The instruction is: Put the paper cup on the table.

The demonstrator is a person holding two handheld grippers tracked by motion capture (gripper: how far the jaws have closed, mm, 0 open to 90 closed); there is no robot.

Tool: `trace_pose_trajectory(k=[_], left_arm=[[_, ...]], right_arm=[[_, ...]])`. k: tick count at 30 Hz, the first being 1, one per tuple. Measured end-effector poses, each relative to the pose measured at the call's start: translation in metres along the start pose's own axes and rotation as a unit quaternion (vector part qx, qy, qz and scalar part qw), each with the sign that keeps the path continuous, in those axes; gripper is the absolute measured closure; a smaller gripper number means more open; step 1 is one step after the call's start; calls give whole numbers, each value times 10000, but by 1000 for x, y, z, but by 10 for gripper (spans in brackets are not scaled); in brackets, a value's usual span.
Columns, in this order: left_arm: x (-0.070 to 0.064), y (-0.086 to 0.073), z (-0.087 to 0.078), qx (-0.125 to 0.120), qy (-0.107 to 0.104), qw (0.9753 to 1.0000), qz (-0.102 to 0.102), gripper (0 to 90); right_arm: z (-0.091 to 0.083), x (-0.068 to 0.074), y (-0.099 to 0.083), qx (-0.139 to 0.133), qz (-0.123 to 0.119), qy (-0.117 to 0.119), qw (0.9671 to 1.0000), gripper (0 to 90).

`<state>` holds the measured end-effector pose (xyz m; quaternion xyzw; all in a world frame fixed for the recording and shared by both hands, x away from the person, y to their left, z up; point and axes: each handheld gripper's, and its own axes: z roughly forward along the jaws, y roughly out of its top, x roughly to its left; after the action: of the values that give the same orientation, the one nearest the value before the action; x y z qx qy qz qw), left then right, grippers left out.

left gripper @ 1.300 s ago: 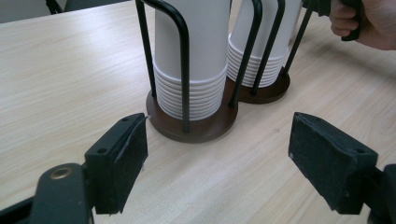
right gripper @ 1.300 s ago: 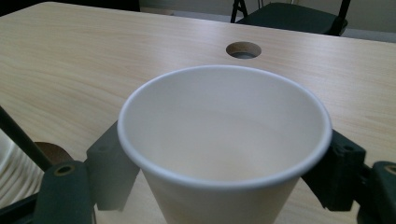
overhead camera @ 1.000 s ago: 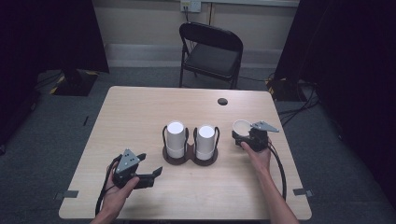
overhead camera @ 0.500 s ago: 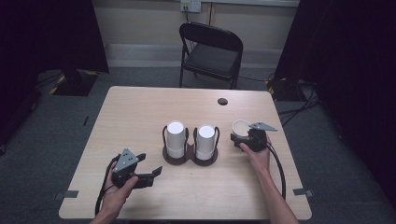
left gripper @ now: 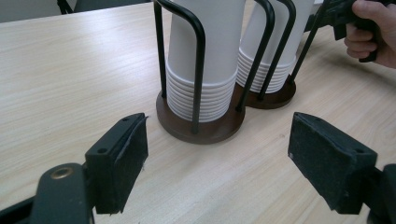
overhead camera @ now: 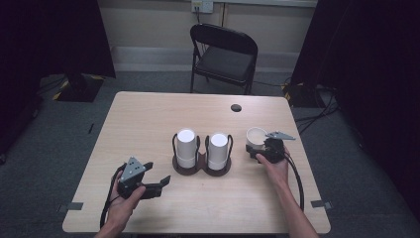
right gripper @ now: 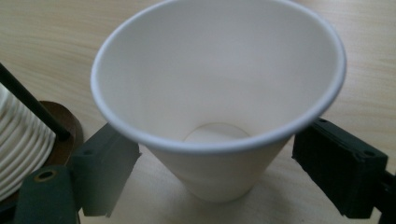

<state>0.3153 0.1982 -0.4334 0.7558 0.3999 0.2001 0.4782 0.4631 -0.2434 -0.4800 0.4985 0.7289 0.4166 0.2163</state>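
Two stacks of upside-down white paper cups stand in dark wire holders with brown round bases at the table's middle: the left stack (overhead camera: 186, 146) (left gripper: 210, 56) and the right stack (overhead camera: 218, 148) (left gripper: 275, 46). A single white paper cup (overhead camera: 256, 135) (right gripper: 219, 102) stands upright on the table to their right. My right gripper (overhead camera: 256, 145) (right gripper: 215, 172) is open, one jaw on each side of this cup, with small gaps at its lower wall. My left gripper (overhead camera: 157, 172) (left gripper: 217, 154) is open and empty near the front left, pointing at the left holder's base (left gripper: 205, 130).
The light wooden table (overhead camera: 148, 114) has a small dark round disc (overhead camera: 236, 107) near its far edge. A black folding chair (overhead camera: 225, 54) stands behind it. The person's right hand (left gripper: 373, 32) with its gripper appears beyond the holders in the left gripper view.
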Motion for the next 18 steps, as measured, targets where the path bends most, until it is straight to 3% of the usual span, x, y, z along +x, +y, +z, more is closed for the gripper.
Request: trace_pose_trajectory(k=[9,18], left_arm=[[1,0,0,-1,23,10000,-66,199],[2,0,0,12,78,9999,-79,201]], right_arm=[[-13,-4,0,139,-55,9,9999,141],[-37,-10,-4,-25,-42,-56,10000,148]])
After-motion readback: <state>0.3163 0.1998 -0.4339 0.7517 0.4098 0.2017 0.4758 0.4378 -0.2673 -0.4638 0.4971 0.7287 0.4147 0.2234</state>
